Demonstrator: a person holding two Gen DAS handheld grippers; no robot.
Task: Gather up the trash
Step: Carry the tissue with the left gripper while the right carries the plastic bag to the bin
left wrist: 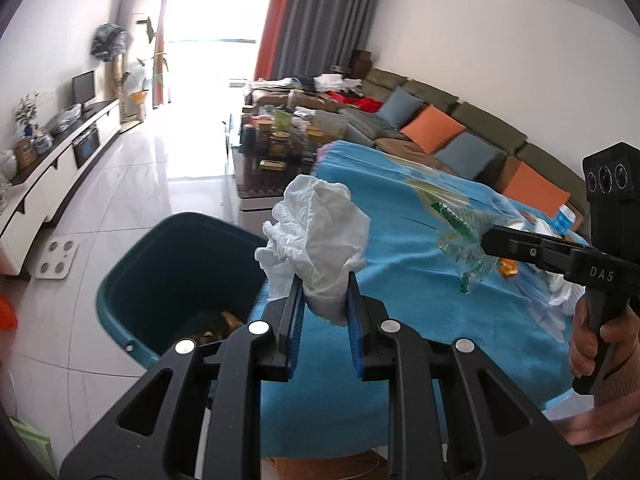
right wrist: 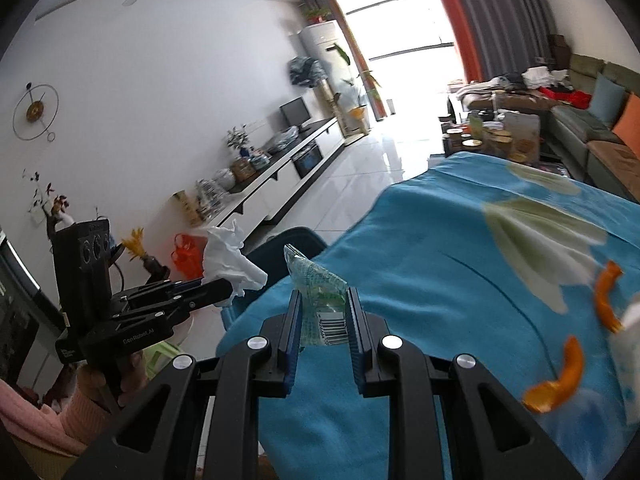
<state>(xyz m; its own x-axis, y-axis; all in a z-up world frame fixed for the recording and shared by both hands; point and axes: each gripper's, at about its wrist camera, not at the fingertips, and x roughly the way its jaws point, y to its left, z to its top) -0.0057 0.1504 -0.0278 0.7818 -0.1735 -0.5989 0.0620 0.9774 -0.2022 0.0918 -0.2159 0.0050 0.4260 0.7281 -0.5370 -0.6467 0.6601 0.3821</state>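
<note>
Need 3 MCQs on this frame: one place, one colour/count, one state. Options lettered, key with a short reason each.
1. Where does the trash bin stand?
A. on the sofa
B. on the floor beside the blue-clothed table
C. on the TV cabinet

2. How many orange peel pieces lie on the cloth in the right wrist view?
A. two
B. none
C. five

3. What do the left tongs hold?
A. nothing
B. a bottle
C. a crumpled white tissue

Key: B, the bin sits on the tiles at the table's edge; A, two curved peels show; C, the tissue is pinched between the pads.
</note>
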